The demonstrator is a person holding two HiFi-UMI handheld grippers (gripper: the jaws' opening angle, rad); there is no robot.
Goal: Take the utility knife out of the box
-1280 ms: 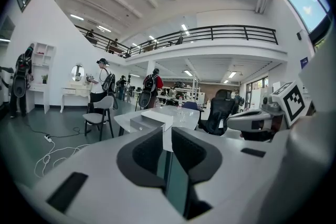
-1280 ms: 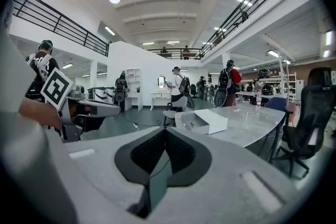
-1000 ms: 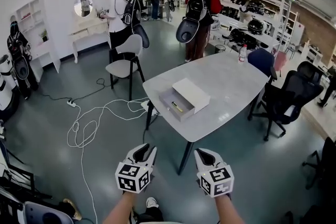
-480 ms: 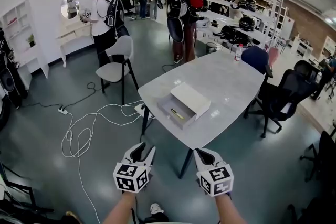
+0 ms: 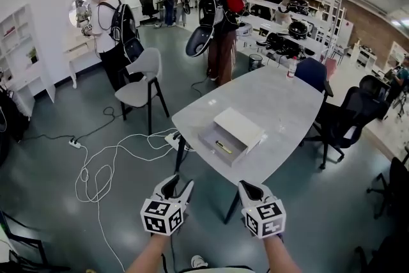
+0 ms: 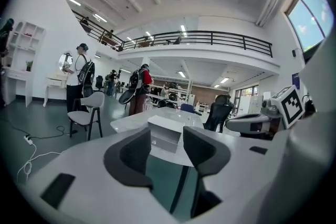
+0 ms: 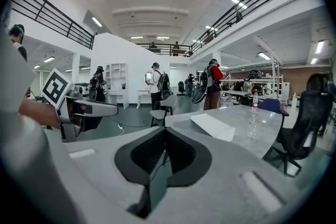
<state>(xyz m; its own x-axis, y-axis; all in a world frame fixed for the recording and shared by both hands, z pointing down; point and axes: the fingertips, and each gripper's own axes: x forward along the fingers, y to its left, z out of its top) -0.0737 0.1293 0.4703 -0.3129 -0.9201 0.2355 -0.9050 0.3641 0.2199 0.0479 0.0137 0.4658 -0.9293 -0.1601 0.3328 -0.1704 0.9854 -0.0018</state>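
A white box lies on the grey table, its drawer tray pulled out toward me. The utility knife lies in the tray, small and yellowish. Both grippers hang in the air short of the table's near edge, well apart from the box. My left gripper has its jaws opening with nothing between them; in the left gripper view the box shows through the gap, far off. My right gripper is shut and empty, the pads meeting in the right gripper view, with the box ahead to the right.
A grey chair stands left of the table, and white cables with a power strip lie across the floor. Black office chairs are at the right. A bottle stands at the table's far end. Several people stand behind.
Both grippers and the camera have come closer to the table, and the box looks slightly larger. The left jaws have spread wider. The right jaws stay shut.
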